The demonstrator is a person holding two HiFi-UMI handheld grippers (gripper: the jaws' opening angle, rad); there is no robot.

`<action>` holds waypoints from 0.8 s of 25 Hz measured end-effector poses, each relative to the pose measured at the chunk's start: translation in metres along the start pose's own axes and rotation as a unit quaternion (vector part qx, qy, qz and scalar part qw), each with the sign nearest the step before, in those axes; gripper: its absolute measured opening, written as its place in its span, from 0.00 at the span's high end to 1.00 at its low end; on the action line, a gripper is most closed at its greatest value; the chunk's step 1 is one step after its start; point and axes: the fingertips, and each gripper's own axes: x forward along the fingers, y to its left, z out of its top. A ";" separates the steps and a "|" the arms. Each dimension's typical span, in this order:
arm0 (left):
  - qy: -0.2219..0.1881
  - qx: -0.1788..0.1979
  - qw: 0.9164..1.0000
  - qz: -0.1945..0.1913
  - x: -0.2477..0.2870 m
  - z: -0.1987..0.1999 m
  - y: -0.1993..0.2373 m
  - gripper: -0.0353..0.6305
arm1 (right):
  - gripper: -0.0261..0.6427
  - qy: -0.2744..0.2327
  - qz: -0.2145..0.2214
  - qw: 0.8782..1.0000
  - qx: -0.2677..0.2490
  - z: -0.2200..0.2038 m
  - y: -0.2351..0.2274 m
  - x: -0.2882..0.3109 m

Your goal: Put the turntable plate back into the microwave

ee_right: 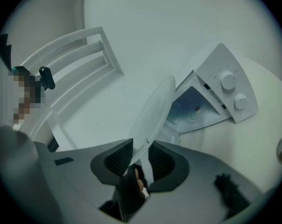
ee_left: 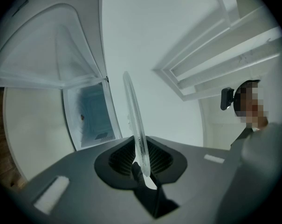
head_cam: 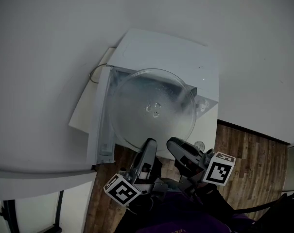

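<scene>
Head view: the glass plate is up in the air in front of the white microwave, whose door is swung open at the left. The left gripper and right gripper both bite the plate's near rim, side by side. The plate overlaps the opening from this angle, and I can't tell from here whether any of it is inside.

Left gripper view: the plate is seen edge-on, running up from the jaws. The jaws are clamped on its rim, with glass between the pads. The microwave cavity is ahead and to the left, apart from the plate.

Right gripper view: the jaws are closed on the plate rim here too. The cavity is beyond the plate's far edge, its floor is bare, and a small hub shows in the middle. The knobs are on the right.

Progress: the door is open, the plate is gripped and brought up to the opening. It looks not yet in. Left to do: slide it into the cavity, seat it on the hub and let go with both grippers.
</scene>
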 end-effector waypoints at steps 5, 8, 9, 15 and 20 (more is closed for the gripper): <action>-0.009 -0.014 1.000 0.010 -0.009 -0.004 0.010 0.85 | 0.79 0.009 -0.003 1.000 0.007 -0.010 -0.005 0.000; -0.012 -0.021 1.000 0.017 -0.014 -0.006 0.016 0.85 | 0.79 0.017 -0.006 1.000 0.011 -0.017 -0.009 0.001; -0.013 -0.022 0.999 0.020 -0.016 -0.007 0.017 0.85 | 0.79 0.019 -0.008 1.000 0.013 -0.019 -0.010 0.000; -0.015 -0.031 0.999 0.030 -0.023 -0.010 0.026 0.85 | 0.79 0.027 -0.015 0.999 0.023 -0.029 -0.017 0.000; -0.010 -0.044 0.998 0.046 -0.033 -0.012 0.035 0.85 | 0.79 0.038 -0.018 0.999 0.034 -0.041 -0.019 0.002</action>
